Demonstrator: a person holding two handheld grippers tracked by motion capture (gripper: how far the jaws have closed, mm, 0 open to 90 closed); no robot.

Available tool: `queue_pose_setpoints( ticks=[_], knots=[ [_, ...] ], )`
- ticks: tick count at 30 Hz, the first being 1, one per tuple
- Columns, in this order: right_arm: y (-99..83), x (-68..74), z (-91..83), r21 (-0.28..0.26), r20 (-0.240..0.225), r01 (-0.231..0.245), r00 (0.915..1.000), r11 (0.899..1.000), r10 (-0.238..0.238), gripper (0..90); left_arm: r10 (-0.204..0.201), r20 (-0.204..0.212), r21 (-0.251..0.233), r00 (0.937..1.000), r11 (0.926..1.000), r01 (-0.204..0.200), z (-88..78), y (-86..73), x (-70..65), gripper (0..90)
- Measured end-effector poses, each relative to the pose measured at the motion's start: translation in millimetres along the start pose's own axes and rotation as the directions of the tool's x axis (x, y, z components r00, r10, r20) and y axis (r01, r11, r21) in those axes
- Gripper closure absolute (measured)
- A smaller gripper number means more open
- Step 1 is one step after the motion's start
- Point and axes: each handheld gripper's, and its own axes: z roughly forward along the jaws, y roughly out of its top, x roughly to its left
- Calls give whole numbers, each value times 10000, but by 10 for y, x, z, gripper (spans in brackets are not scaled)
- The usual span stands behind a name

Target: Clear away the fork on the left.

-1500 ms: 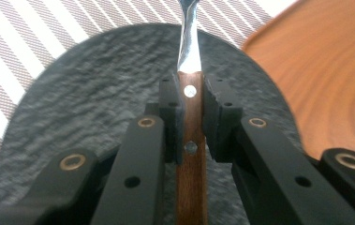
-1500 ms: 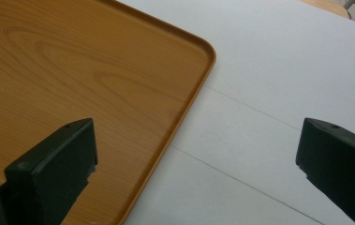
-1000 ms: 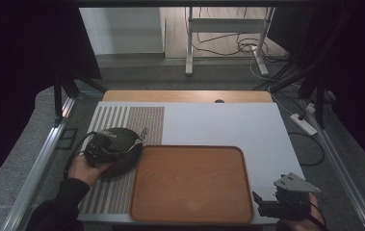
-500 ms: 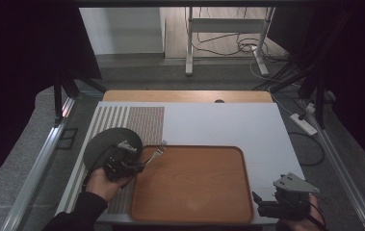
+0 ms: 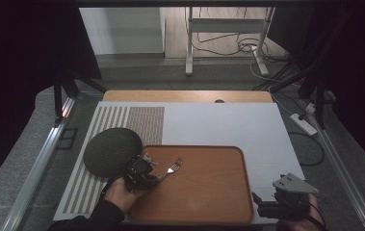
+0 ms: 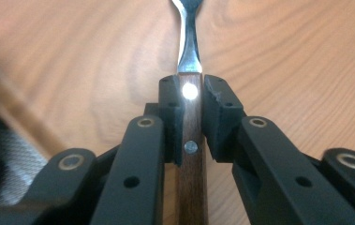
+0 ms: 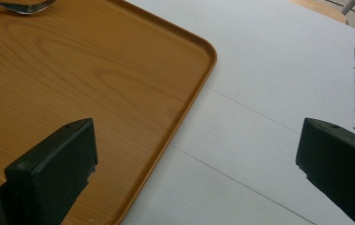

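Note:
A fork with a wooden handle and steel tines is held low over the left part of the wooden tray. My left gripper is shut on its handle. In the left gripper view both pads press the brown handle, and the steel neck runs out ahead over the tray's wood grain. My right gripper rests at the table's near right corner, beside the tray. Its jaws stand wide open with nothing between them. The fork's tines show far off on the tray.
A dark grey round thing lies on a striped mat just left of the tray, close behind my left hand. White table surface stretches behind and right of the tray. Metal rails run along both table sides.
My left hand has carried the fork rightward and nearer, from over the dark round thing to above the tray's left part, and slightly lower. The right gripper has stayed put.

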Motion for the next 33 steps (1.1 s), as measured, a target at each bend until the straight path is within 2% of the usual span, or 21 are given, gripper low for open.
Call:
queue_pose_setpoints(
  ticks=[2,5,7,8,12,15,20,22,25,33],
  knots=[
    [0,1,0,-1,7,8,10000,10000,-8,0,233,-59,6,9997,9997,-233,16,19,-28,727],
    [-1,2,0,3,10,28,10000,10000,-28,0,443,-121,-500,9989,9977,-448,-39,86,-46,730],
    [0,2,2,20,8,36,10000,10000,-36,0,708,39,-766,9975,9946,-703,-68,148,-46,833],
    [0,2,3,29,8,45,10000,10000,-45,0,794,207,-755,9966,9941,-776,-65,182,-44,880],
    [0,2,5,39,9,44,10000,10000,-44,0,1124,605,-564,9918,9924,-1091,31,287,-65,890],
    [1,1,7,47,-2,24,10000,10000,-24,0,1358,478,-267,9896,9905,-1346,121,335,-95,890],
    [-1,3,3,28,8,44,10000,10000,-45,0,1385,301,-10,9899,9904,-1385,197,368,-67,890],
    [-2,2,2,19,-2,47,10000,10000,-47,0,1245,319,-33,9917,9922,-1245,197,362,-43,890],
    [-2,1,3,19,-8,41,10000,10000,-41,0,1191,114,21,9928,9929,-1191,183,354,2,890],
    [-2,2,1,20,-14,56,10000,10000,-55,0,459,-122,88,9989,9989,-458,127,293,220,889]
  ],
)
